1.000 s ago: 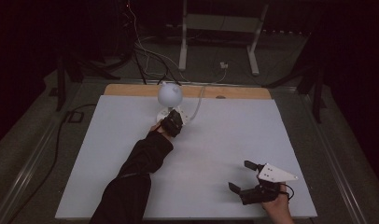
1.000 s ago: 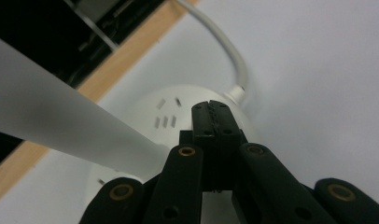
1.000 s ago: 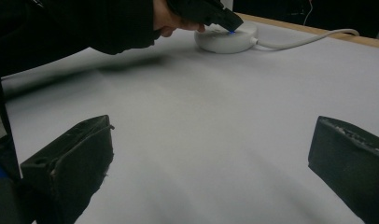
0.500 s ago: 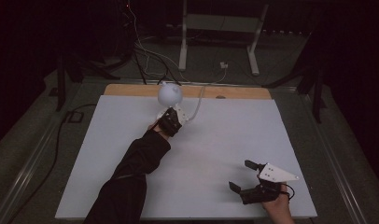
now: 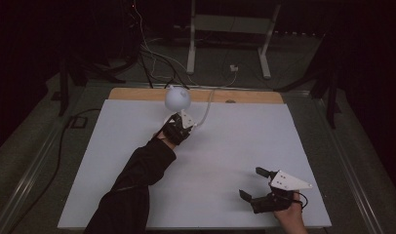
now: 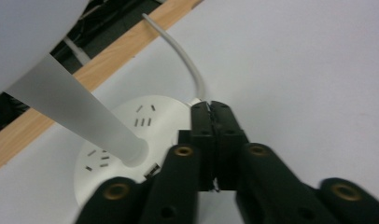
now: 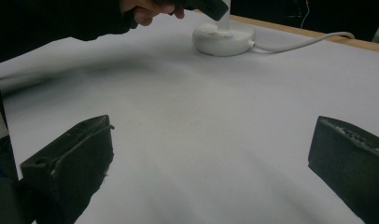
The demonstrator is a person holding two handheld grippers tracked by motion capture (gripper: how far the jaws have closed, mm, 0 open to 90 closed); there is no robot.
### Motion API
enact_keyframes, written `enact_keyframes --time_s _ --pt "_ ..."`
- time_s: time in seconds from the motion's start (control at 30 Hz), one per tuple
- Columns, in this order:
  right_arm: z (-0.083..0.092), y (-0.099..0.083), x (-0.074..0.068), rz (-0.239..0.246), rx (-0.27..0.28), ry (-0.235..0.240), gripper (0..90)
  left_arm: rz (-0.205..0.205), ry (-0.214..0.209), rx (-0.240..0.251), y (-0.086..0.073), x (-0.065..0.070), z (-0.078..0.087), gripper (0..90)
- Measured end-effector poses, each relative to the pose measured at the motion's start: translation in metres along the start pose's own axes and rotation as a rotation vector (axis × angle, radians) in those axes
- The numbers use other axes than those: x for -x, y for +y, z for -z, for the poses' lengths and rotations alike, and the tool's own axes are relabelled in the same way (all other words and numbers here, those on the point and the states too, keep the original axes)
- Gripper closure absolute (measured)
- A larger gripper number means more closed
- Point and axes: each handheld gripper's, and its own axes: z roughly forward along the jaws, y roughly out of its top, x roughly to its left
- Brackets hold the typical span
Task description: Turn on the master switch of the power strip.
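White table [image 5: 225, 146] bears lamp base [image 6: 127, 135]; left gripper [image 6: 214, 109] pinched together above it.

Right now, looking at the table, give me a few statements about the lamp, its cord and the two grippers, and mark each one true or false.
1. The left gripper has its jaws pressed together with nothing between them. True.
2. The right gripper is clamped on the cord. False: its jaws stand wide apart over bare white table, far from the cord.
3. The lamp has a round white base with socket slots in its top. True.
4. The lamp stands at the near edge of the table, beside the right gripper. False: it stands near the far edge, by the left gripper.
5. The cord leaves the base and runs off over the far wooden edge. True.
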Motion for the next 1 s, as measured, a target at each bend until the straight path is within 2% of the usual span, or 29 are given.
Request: enact_keyframes --time_s 0.1,0.17,0.2,0.23,0.27,0.33,0.37,0.4,0.47,0.6,0.67,0.73,0.77,0.8,1.0 --pt "0.0 0.0 0.0 0.001 0.001 -0.001 0.0 0.02 -0.034 0.0 -0.001 -0.001 0.005 80.5" --pt "0.0 0.0 0.0 -0.001 0.001 -0.002 0.0 0.03 -0.048 0.001 -0.001 -0.001 0.008 69.3" --pt "0.0 0.0 0.0 -0.001 0.001 -0.002 0.0 0.042 -0.065 -0.001 0.0 -0.002 0.01 69.3" --pt "0.0 0.0 0.0 -0.001 0.001 -0.002 0.0 0.041 -0.072 -0.003 0.0 -0.001 0.012 65.3" --pt "0.0 0.0 0.0 -0.001 0.001 -0.003 0.0 0.043 -0.105 -0.005 0.0 0.0 0.015 59.8" --pt "0.001 0.0 0.0 0.0 0.001 -0.004 0.0 0.042 -0.114 -0.01 0.0 0.001 0.016 53.9" --pt "0.001 0.0 0.0 0.0 0.001 -0.004 0.0 0.037 -0.127 -0.019 0.001 0.002 0.017 53.9" --pt "0.001 0.001 0.0 0.001 0.003 -0.005 0.0 0.037 -0.14 -0.019 0.001 0.002 0.019 46.4" --pt "0.001 0.001 0.0 0.0 0.003 -0.005 0.0 0.028 -0.155 -0.037 0.002 0.004 0.021 43.3" --pt "0.0 0.001 -0.001 0.001 0.001 -0.005 0.0 0.031 -0.187 -0.058 0.004 0.005 0.026 26.1" --pt "0.0 0.0 0.0 0.001 0.001 -0.005 0.0 0.018 -0.228 -0.07 0.004 0.006 0.028 17.1" --pt "0.0 0.0 0.0 0.001 0.0 -0.005 0.0 0.03 -0.289 -0.093 0.004 0.005 0.029 6.4" --pt "0.0 0.0 0.0 0.0 0.0 -0.005 0.0 0.026 -0.295 -0.095 0.003 0.006 0.03 2.6" --pt "0.0 0.0 0.0 0.001 0.0 -0.005 0.0 0.025 -0.287 -0.096 0.003 0.007 0.031 1.2" --pt "0.0 0.0 0.0 0.0 0.0 -0.007 0.0 0.033 -0.338 -0.074 -0.001 0.003 0.039 0.2"
